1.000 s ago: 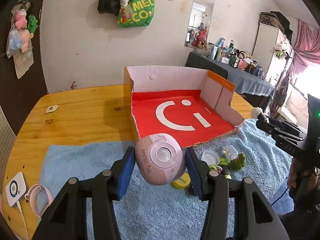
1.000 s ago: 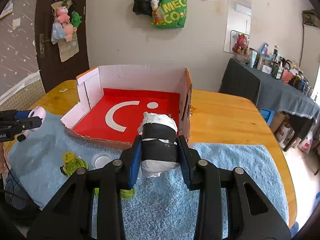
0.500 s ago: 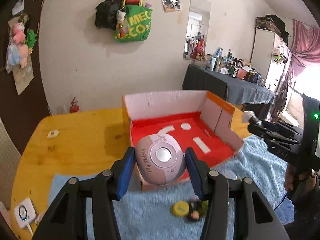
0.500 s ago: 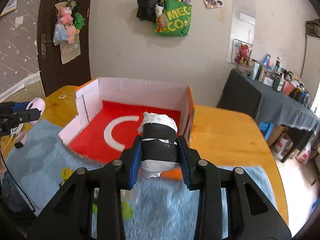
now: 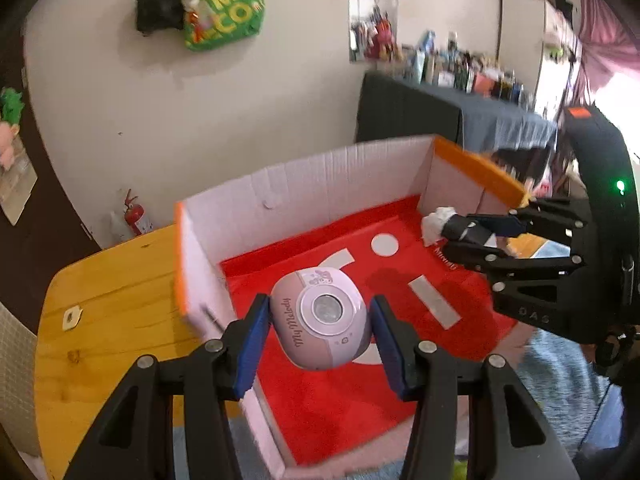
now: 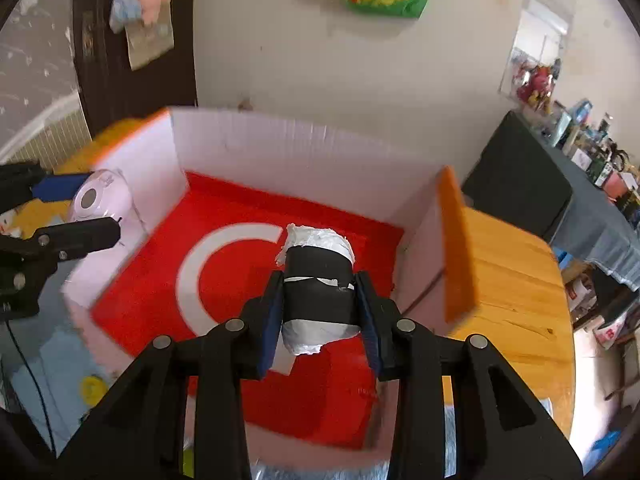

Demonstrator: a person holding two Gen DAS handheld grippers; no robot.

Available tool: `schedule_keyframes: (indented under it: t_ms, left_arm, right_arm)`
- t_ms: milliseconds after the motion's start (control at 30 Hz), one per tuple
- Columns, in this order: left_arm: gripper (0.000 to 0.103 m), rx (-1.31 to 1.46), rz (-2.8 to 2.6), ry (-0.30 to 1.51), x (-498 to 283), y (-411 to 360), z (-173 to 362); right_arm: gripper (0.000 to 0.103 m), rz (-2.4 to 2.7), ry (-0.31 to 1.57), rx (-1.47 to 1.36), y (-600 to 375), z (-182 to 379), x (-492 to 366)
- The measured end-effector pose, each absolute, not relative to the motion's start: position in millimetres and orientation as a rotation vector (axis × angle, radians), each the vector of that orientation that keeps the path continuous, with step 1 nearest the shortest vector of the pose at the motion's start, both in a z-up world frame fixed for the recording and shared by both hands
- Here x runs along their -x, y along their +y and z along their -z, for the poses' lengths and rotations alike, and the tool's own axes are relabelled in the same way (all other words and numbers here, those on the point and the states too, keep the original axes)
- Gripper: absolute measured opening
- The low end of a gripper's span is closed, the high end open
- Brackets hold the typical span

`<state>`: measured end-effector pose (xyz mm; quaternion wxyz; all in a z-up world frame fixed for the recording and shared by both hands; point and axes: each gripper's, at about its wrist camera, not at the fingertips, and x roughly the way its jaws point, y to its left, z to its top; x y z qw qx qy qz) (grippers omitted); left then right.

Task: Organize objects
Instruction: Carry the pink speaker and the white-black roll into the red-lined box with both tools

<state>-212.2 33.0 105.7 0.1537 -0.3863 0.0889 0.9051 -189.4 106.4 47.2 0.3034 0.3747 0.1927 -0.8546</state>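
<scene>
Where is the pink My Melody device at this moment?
In the left wrist view, the pink My Melody device sits centrally between the left gripper pads, over the left part of the red-floored cardboard box.

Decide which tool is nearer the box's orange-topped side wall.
Right. The right tool, gripping a black-and-white taped roll, is beside that orange-topped wall; the left tool, holding a pink oval gadget, is by the opposite wall.

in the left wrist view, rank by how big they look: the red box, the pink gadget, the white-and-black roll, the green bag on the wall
1. Red box, by far.
2 and 3. Pink gadget and green bag look alike; the gadget sits close to the camera, so no ranking.
4. White-and-black roll, partly hidden in the right gripper's jaws.
</scene>
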Motion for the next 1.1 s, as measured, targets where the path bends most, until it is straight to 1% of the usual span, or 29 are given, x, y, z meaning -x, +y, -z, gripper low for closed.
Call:
schedule_keyframes:
  t_ms: [200,333,633,1100]
  left_arm:
    - [0.053,1.227,-2.542,0.353,237,47,-74]
    - [0.053,1.279,-2.51,0.395,243,47,-58]
    - [0.053,1.346,-2.475,0.525,244,51,-37]
    - [0.054,1.363,-2.46,0.526,244,52,-39]
  right_arm:
    - [0.033,2.189,0.604,-1.134,91,-13,213]
    - [0.033,2.168,0.637,-1.179,92,-2,216]
    - [0.033,2.13,0.648,-1.22,101,7,212]
    - [0.033,2.104,0.605,-1.241,111,2,213]
